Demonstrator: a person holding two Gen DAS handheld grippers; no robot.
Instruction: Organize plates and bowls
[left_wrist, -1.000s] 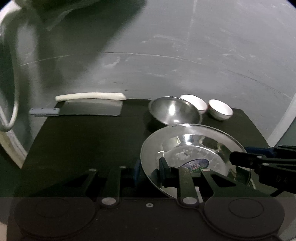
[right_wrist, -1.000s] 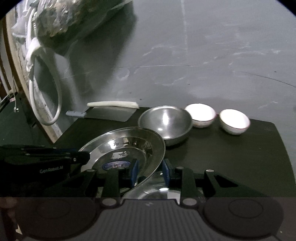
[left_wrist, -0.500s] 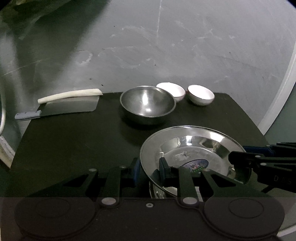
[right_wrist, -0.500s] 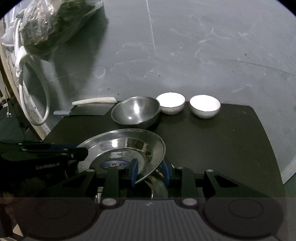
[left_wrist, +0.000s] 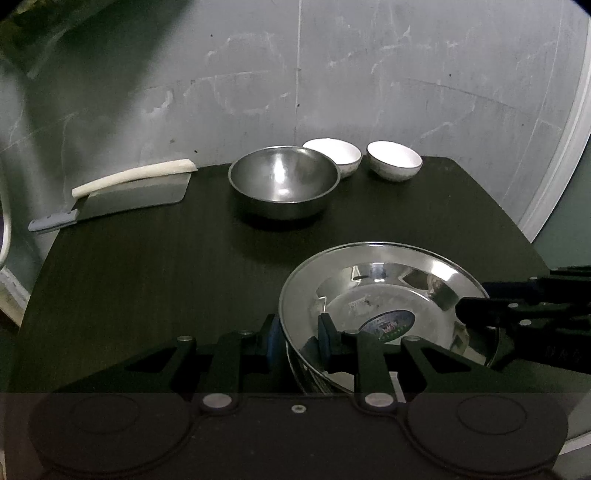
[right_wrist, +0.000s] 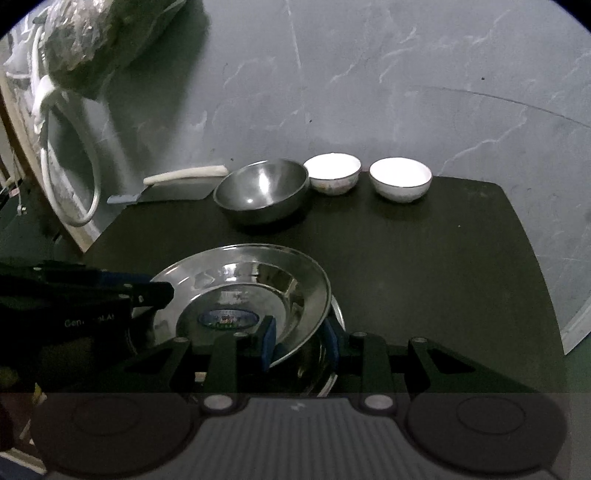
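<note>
Steel plate sits near the front edge of the surface, well in front of the steel bowl. Left gripper and right gripper each pinch opposite rims. Another plate edge shows beneath. Risks: uneven release tilts the plate, clatters, or slides it off the stack.

A cleaver is lying at the table's far left corner, a white stick resting just behind it. A bag and hose are hanging by the wall.
</note>
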